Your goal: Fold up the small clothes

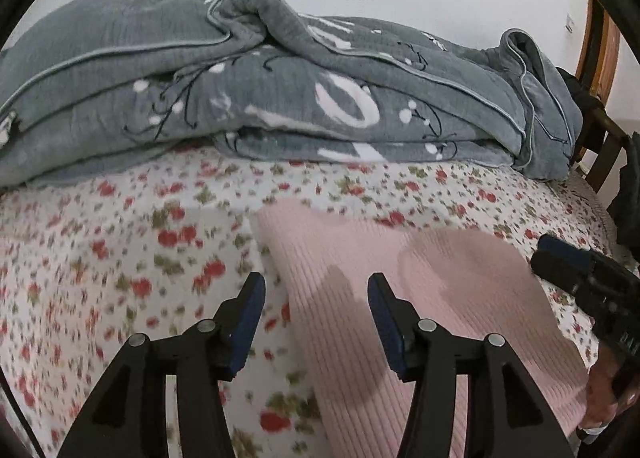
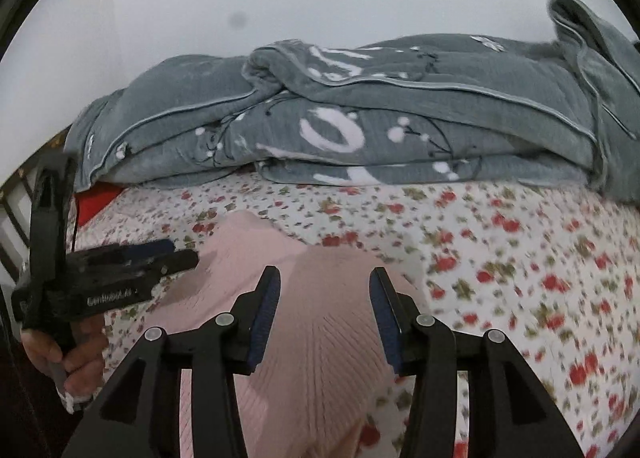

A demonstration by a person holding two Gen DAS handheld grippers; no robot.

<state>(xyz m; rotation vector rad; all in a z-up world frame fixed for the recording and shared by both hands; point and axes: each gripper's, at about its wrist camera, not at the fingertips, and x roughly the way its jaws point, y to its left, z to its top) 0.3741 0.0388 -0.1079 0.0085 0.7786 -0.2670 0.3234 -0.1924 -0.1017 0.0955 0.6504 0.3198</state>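
Pink ribbed garment (image 1: 400,298) — flat, blurred

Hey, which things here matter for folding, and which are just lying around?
For the job:
pink ribbed knit garment
left gripper, open
right gripper, open

Lying about:
grey patterned quilt
floral bedsheet

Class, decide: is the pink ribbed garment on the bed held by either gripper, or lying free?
Lying free. The pink garment rests on the floral sheet; left gripper and right gripper hover open above it.
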